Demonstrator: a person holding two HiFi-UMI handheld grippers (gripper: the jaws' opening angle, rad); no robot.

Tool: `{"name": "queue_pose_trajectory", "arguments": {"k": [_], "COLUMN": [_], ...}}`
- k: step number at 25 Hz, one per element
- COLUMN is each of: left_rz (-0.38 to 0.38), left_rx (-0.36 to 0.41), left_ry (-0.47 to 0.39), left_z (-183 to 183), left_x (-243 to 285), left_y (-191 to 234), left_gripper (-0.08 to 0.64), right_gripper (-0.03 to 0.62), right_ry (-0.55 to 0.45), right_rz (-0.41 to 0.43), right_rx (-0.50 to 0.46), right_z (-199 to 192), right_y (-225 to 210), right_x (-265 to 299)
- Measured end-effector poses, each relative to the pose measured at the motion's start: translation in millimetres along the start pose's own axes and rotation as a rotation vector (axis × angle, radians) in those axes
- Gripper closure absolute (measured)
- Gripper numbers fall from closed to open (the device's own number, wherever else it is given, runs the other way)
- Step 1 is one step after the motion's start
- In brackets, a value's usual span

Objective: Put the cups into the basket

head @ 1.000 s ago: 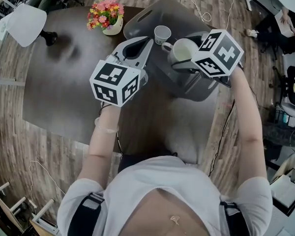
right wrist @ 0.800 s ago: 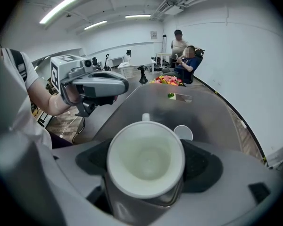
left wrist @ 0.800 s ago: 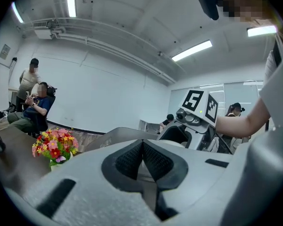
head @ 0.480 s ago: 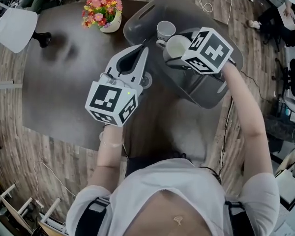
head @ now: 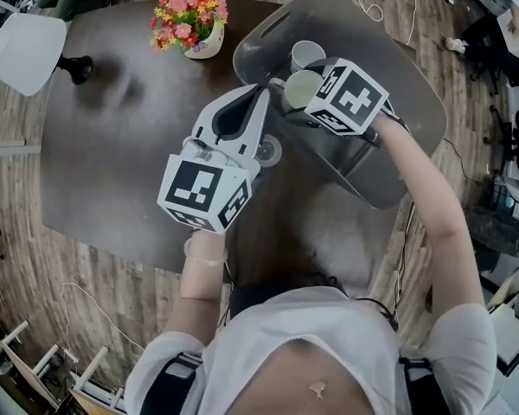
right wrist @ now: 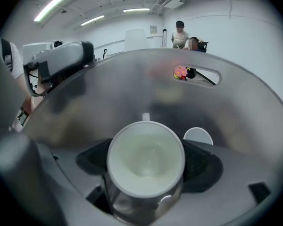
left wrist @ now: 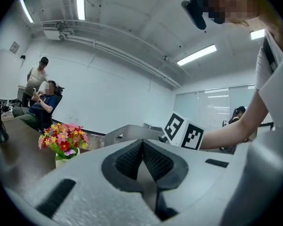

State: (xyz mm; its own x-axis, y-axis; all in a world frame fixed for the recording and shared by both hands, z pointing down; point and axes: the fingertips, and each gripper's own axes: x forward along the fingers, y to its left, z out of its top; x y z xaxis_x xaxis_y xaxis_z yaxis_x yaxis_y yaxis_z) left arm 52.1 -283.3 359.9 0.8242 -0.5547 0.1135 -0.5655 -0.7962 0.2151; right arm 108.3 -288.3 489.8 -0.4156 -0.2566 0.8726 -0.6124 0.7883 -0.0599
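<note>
The right claw (head: pixel 304 102) grips 1 white cup (head: pixel 300 86) inside the grey basket (head: pixel 398 85), beside a 2nd cup (head: pixel 307 54); the left claw (left wrist: pixel 141 159) is closed, empty, over the desk (head: pixel 112 145).

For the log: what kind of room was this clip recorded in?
Most likely an office or lab workroom, not a home: long ceiling strip lights, a window with blinds, and a person seated by the far wall beyond the dark table.
</note>
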Motion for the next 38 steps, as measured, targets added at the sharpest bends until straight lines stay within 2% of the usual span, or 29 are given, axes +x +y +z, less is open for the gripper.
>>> {"name": "queue_pose_trajectory", "arguments": {"k": [6,24,32,38], "left_rz": [-0.021,-0.024,-0.028,-0.031], "left_rx": [0.018,-0.003,-0.001,0.002], "left_ry": [-0.003,-0.021,-0.023,-0.02], "left_z": [1.5,1.9,2.4,1.9], "left_x": [2.4,-1.2,1.9,1.6], "left_y": [-5.3,1.8,-3.0,-2.6], "left_gripper": [0.549,0.549,0.549,0.549], "right_gripper": [0.179,0.179,0.181,0.181], "right_ry": [0.013,0.022,-0.024,-0.017], "right_rz": [0.008,-0.06,-0.076,-0.075], "right_rx": [0.011,0.012,0.009,0.016], "right_z": [-6.6,-14.8,-9.0,-10.7], "right_y": [-2.1,-10.9,-10.9,-10.7], "right_x": [23.2,66.0,69.5,70.1]}}
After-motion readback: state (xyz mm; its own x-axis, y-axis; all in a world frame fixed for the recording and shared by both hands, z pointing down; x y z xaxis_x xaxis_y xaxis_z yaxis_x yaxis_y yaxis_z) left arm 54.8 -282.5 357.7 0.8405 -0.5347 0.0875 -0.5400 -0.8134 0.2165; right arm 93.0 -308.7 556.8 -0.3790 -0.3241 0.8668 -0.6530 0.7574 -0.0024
